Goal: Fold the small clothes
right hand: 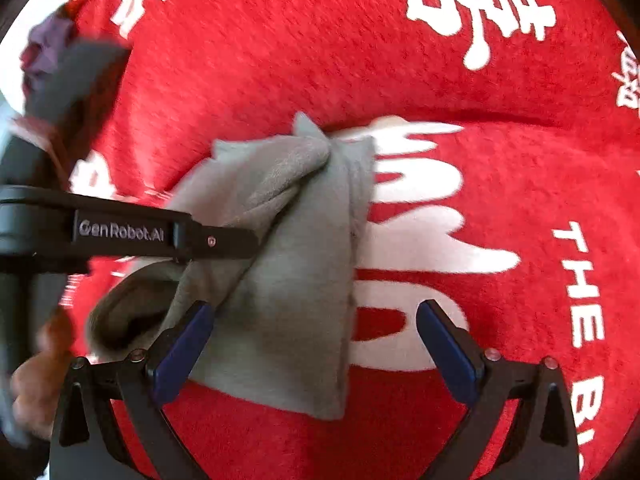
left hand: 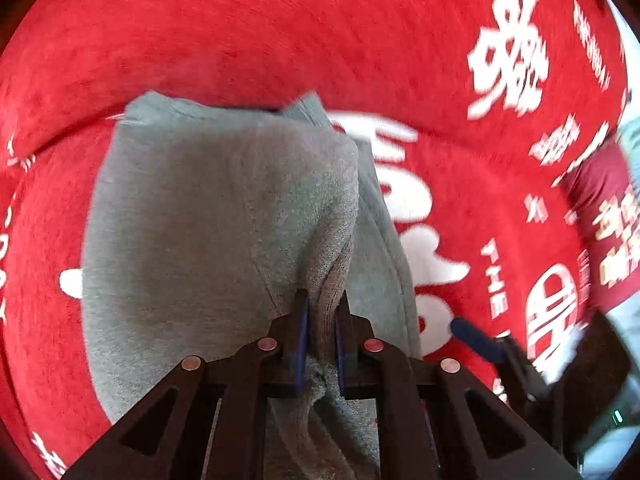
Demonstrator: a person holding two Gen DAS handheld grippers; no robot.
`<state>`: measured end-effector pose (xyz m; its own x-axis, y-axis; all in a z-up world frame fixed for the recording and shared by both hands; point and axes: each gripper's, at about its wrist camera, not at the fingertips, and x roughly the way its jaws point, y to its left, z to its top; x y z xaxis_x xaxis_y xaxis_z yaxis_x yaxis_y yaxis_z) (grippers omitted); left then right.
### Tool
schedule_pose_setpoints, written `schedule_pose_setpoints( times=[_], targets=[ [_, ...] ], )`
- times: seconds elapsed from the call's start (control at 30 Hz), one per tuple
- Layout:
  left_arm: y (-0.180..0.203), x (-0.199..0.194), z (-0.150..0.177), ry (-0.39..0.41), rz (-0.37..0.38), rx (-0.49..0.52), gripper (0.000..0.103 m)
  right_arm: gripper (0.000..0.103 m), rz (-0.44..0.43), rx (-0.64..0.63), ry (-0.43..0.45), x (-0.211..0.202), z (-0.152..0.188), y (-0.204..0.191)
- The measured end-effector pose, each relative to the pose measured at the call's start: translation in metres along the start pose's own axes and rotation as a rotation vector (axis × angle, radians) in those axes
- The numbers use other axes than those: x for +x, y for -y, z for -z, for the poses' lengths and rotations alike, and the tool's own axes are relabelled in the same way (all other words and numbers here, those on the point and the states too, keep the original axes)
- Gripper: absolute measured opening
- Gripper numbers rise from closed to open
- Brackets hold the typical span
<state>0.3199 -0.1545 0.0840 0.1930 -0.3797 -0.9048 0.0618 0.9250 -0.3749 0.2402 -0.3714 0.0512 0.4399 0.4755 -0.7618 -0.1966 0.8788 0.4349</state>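
Left wrist view: the left gripper (left hand: 321,320) is pinching a bunched edge of the soft grey garment (left hand: 208,216), draping over the red blanket (left hand: 280,32).

Right wrist view: the right gripper (right hand: 316,328), jaws wide, is hovering at six o'clock of the garment; it looks light and limp, best gripped at corners.

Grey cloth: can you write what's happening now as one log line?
left claw: shut on grey cloth | right claw: open over it | surface: red blanket

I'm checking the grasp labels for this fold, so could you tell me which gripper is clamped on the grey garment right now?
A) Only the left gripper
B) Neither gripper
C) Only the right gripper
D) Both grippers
A: the left gripper has a bunched edge of the grey garment pinched between its fingers, while the right gripper is spread wide, gripping nothing.
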Motion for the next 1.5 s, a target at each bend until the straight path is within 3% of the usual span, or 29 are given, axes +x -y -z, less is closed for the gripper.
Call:
schedule_pose_setpoints(
  times=[0.23,0.33,0.47,0.63,0.73,0.97,1.0,1.03,1.07,1.1,1.2,1.33,1.4,1.5],
  targets=[
    [-0.029,-0.017,-0.002,0.002,0.05,-0.051,0.012,0.102,-0.431,0.249,-0.023,0.031,-0.035,0.017],
    [-0.035,-0.032,-0.001,0.043,0.082,-0.067,0.012,0.102,-0.531,0.346,-0.071,0.059,-0.056,0.02],
    [-0.027,-0.03,0.002,0.036,0.045,-0.011,0.012,0.102,-0.608,0.451,-0.164,0.107,-0.078,0.015],
    [-0.015,-0.01,0.009,0.008,-0.014,0.046,0.012,0.102,-0.569,0.455,-0.192,0.135,-0.107,0.003],
    [-0.01,-0.006,0.008,0.015,-0.018,0.047,0.012,0.1,-0.5,0.381,-0.275,0.136,-0.11,-0.016],
    [-0.015,-0.015,0.007,0.034,0.018,0.037,0.012,0.096,-0.531,0.438,-0.316,0.139,-0.108,-0.025],
    [-0.016,-0.018,0.008,0.038,0.017,0.04,0.012,0.086,-0.522,0.431,-0.32,0.141,-0.11,-0.028],
    [-0.017,-0.021,0.01,0.047,0.015,0.045,0.012,0.066,-0.505,0.42,-0.323,0.143,-0.111,-0.032],
    [-0.016,-0.024,0.011,0.056,0.007,0.052,0.012,0.052,-0.471,0.392,-0.325,0.145,-0.112,-0.038],
    [-0.016,-0.027,0.012,0.059,0.001,0.057,0.012,0.018,-0.425,0.345,-0.325,0.145,-0.112,-0.042],
    [-0.007,-0.036,0.011,0.09,-0.007,0.085,0.012,0.016,-0.318,0.192,-0.262,0.13,-0.118,-0.065],
    [0.021,-0.039,0.005,0.11,-0.007,0.126,0.012,0.016,-0.244,0.022,-0.161,0.101,-0.132,-0.087],
    [0.035,-0.023,0.0,0.092,-0.002,0.128,0.012,0.016,-0.222,-0.016,-0.145,0.094,-0.138,-0.079],
    [0.041,0.02,-0.006,0.017,0.019,0.087,0.012,0.016,-0.136,-0.022,-0.194,0.109,-0.137,-0.042]
  ],
)
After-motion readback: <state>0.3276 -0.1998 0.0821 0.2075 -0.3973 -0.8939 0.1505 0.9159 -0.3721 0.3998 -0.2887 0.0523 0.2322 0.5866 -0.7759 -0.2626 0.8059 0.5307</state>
